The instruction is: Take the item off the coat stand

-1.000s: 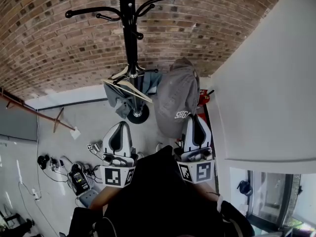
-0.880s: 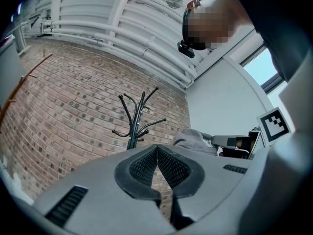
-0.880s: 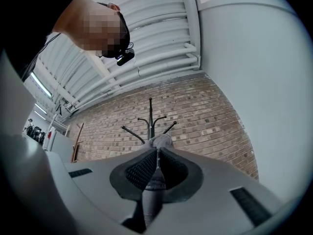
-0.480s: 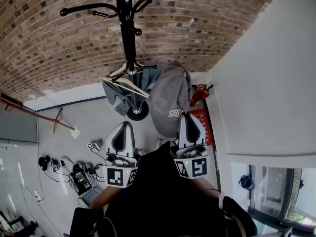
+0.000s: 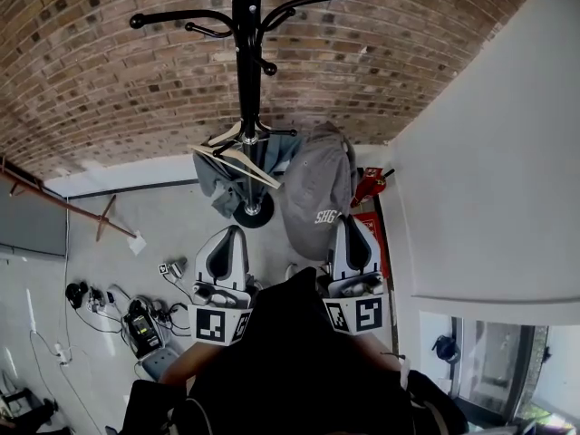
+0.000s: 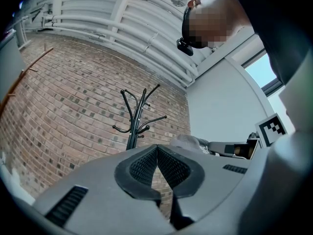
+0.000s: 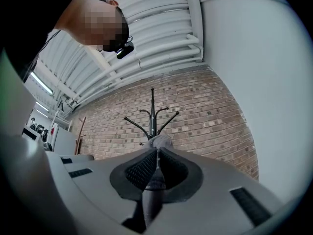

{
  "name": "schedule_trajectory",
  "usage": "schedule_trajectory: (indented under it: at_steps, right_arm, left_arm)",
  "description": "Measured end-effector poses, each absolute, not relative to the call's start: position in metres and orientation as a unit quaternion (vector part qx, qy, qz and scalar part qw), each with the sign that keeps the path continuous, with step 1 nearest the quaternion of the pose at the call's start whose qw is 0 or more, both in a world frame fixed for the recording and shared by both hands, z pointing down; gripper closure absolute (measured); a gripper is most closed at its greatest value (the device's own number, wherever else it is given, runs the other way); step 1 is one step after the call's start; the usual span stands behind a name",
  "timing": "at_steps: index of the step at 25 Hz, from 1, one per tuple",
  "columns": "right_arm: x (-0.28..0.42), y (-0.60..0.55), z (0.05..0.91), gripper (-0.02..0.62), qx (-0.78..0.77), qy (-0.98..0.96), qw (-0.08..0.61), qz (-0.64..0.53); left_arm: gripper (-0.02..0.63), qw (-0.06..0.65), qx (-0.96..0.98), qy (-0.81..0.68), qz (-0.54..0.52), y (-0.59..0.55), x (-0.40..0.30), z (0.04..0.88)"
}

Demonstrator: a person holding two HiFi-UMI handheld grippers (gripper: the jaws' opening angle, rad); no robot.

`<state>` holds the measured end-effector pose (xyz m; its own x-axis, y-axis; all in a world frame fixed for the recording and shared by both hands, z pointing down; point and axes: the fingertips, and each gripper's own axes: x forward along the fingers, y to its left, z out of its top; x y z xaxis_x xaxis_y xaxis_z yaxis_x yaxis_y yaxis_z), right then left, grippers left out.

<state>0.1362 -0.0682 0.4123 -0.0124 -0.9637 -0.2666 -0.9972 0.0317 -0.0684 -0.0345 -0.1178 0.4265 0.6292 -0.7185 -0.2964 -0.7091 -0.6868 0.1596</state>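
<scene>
A black coat stand (image 5: 246, 71) rises in front of the brick wall, its curved hooks spread at the top. On its lower pegs hangs a wooden hanger (image 5: 237, 157) with a grey garment (image 5: 217, 178). A grey cap (image 5: 319, 188) with white lettering hangs just right of the pole, and my right gripper (image 5: 350, 223) is shut on its lower edge. In the right gripper view the cap's cloth (image 7: 159, 142) is pinched between the pads, with the coat stand (image 7: 152, 116) behind it. My left gripper (image 5: 227, 234) is beside it, shut and empty (image 6: 156, 149).
A white wall (image 5: 489, 152) closes in on the right, with a red object (image 5: 372, 185) at its foot. Cables and small devices (image 5: 136, 320) lie on the grey floor at left. A wooden rail (image 5: 54, 199) runs along the left wall.
The right gripper has sunk slightly with the cap in it. The head view has shifted a little. The left gripper has kept its place.
</scene>
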Motion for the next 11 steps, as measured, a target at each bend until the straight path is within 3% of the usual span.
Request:
schedule_trajectory:
  at_steps: [11]
  right_arm:
    - [0.1425,-0.0666,0.4145,0.561,-0.695,0.707,0.111,0.065]
  left_arm:
    - [0.588,0.022,0.902,-0.396,-0.173,-0.1189,-0.0352,0.4295]
